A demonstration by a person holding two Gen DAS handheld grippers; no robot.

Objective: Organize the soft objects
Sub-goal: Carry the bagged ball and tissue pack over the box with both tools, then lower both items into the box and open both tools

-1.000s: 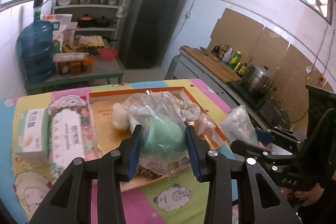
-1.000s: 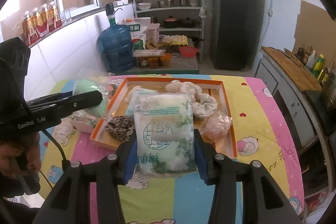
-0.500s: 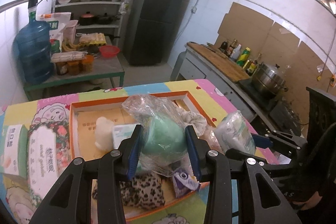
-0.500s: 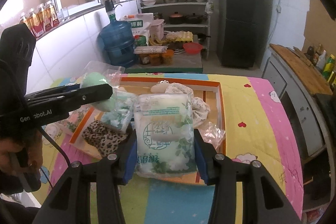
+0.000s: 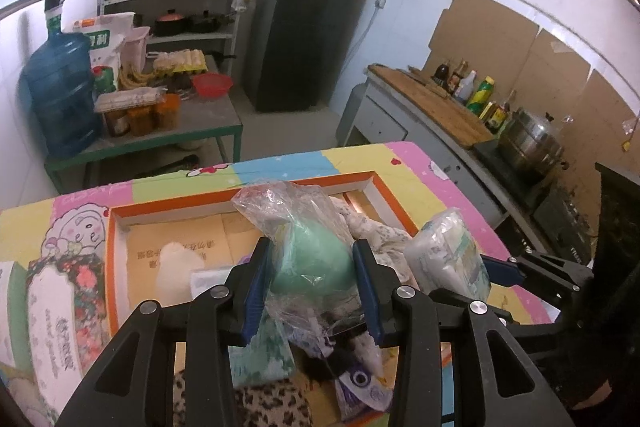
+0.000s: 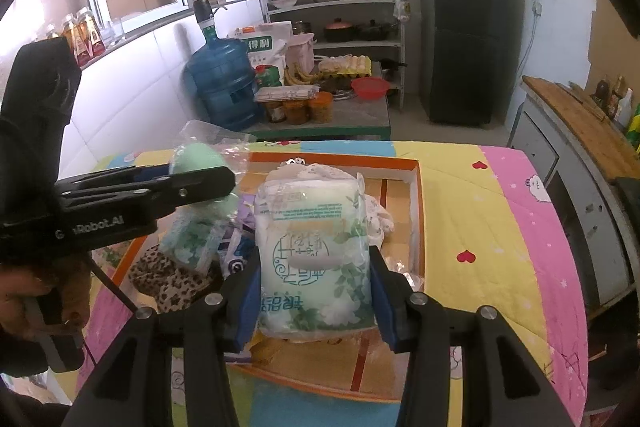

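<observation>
On the side of your left gripper [image 6: 188, 187], seen from the right wrist, you can read "Robot.AI" in pale letters, the first characters cut off. The tissue pack [image 6: 316, 259] in your right gripper [image 6: 316, 303] carries green Chinese characters and a leaf print, upside down to that camera; the smaller lines are too fine to read. A white sack [image 6: 262, 45] beside the blue water jug [image 6: 222, 83] shows green Chinese characters too.

Only the left wrist view gives you the flowered tissue pack [image 5: 56, 311] lying on the patterned cloth [image 5: 280, 167] left of the orange-rimmed tray [image 5: 244, 193], and the steel pot [image 5: 528, 143] on the counter. Only the right wrist view shows your left hand [image 6: 48, 291] on its grip and the bottles [image 6: 82, 35] on the window ledge.

Your left gripper [image 5: 312, 287] stands about half open, blue pads pressed on a mint-green soft ball in a clear plastic bag [image 5: 308, 255], held above the tray's contents. Your right gripper is likewise partly open, clamped on the sides of the tissue pack, above the tray's near edge. A leopard-print item [image 6: 168, 277] lies in the tray below.
</observation>
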